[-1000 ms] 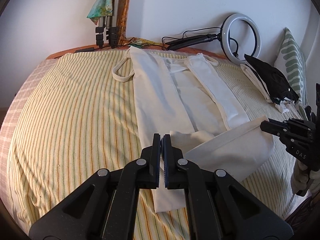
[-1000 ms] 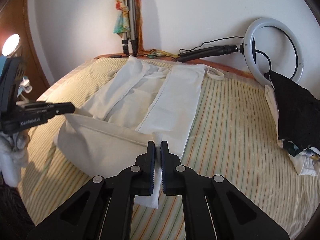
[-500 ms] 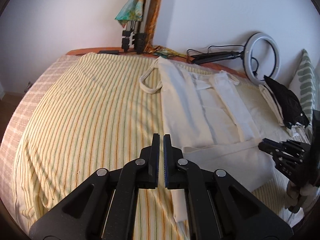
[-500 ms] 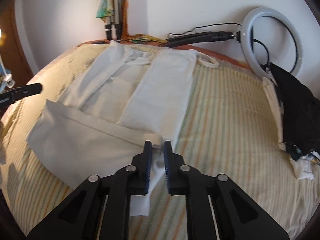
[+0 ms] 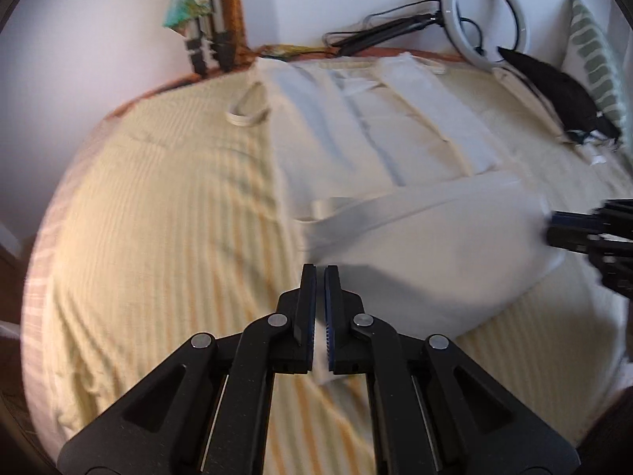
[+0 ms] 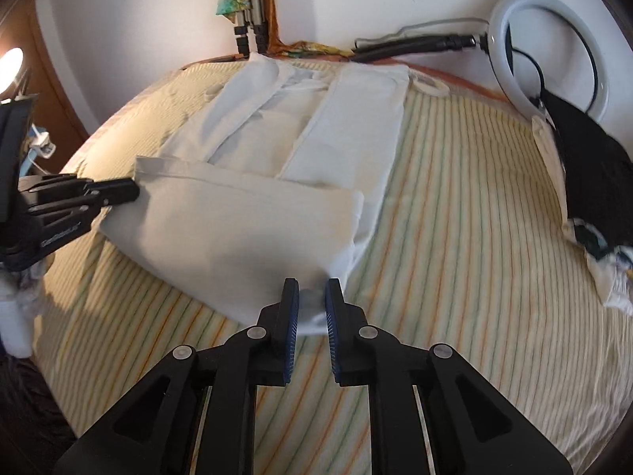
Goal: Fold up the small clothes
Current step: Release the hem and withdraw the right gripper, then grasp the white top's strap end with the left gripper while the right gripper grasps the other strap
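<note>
The white garment (image 6: 277, 182) lies spread on the striped bedspread (image 6: 455, 206), its near end folded back toward the ring light (image 6: 550, 51) at the far edge. The left gripper (image 5: 320, 273) pinches a corner of that folded end between nearly closed jaws. The right gripper (image 6: 312, 289) stands with jaws parted around the other corner, cloth between the pads.

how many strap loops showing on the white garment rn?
2. One strap loop lies on the striped bedspread by the white garment at its far left corner; the other at its far right corner. More may be folded under.
</note>
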{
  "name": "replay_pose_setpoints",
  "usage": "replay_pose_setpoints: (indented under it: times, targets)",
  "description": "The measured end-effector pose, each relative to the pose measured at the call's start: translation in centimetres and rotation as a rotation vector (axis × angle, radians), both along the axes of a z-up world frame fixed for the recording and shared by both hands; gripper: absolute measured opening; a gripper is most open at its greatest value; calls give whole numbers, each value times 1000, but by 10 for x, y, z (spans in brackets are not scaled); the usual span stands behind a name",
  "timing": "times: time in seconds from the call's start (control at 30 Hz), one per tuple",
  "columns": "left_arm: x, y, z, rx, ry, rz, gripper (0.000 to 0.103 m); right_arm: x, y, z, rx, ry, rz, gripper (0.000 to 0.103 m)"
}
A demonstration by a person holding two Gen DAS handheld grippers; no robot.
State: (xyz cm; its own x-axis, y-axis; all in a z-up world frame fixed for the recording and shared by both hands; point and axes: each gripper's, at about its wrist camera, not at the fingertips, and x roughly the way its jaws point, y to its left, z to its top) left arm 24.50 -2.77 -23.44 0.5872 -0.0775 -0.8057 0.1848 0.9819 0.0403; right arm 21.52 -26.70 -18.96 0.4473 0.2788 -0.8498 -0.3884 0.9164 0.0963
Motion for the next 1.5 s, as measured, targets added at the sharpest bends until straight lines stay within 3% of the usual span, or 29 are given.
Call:
replay_pose_setpoints:
  times: [0.1, 0.2, 0.4, 0.57, 0.6, 0.7, 0.73, 0.83, 0.9, 0.97, 1.0, 1.07, 1.13, 1.2, 1.3, 1.33, 1.43, 1.5]
  targets:
    - [-3, 13, 6, 34, -22, 63, 2, -14, -19, 7, 26, 15, -37, 12]
    - [-12, 26, 26, -17, -47, 93, 2, -33, -35, 20, 37, -11, -68, 12]
    - [-38, 32, 73, -118, -112, 82, 2, -72, -50, 60, 102, -145, -107, 35]
    - [-58, 27, 104, -150, -147, 61, 2, -87, -52, 93, 142, -161, -89, 36]
    - [-61, 27, 108, -169, -144, 64, 2, -90, -52, 99, 146, -176, -81, 40]
    - [-62, 31, 118, -236, -123, 83, 2, -94, -53, 115, 180, -220, -76, 75]
    - [-60, 33, 121, -254, -112, 92, 2, -94, -53, 117, 179, -232, -73, 77]
    - [-49, 35, 133, -302, -68, 98, 3, -84, -51, 118, 147, -251, -77, 77]
    - [-41, 34, 142, -301, -88, 78, 9, -71, -54, 117, 171, -229, -86, 77]
    - [-30, 31, 143, -267, -120, 72, 38, -60, -57, 117, 196, -217, -94, 77]
    - [-23, 30, 140, -253, -124, 60, 41, -47, -58, 116, 207, -211, -100, 77]
    - [-4, 27, 128, -221, -105, 47, 41, -33, -61, 113, 222, -202, -111, 75]
    - [18, 26, 114, -205, -76, 36, 41, -7, -62, 105, 249, -162, -122, 60]
    - [46, 26, 99, -198, -42, 29, 41, 17, -64, 96, 272, -127, -127, 53]
    - [84, 30, 80, -202, -11, 21, 41, 55, -61, 78, 272, -74, -117, 52]
    - [95, 31, 75, -203, -5, 24, 41, 63, -59, 73, 273, -65, -112, 47]
    - [136, 38, 55, -240, 40, 37, 33, 104, -52, 50, 287, -11, -99, 46]
    - [163, 41, 40, -283, 78, 50, 33, 129, -49, 34, 302, 25, -96, 46]
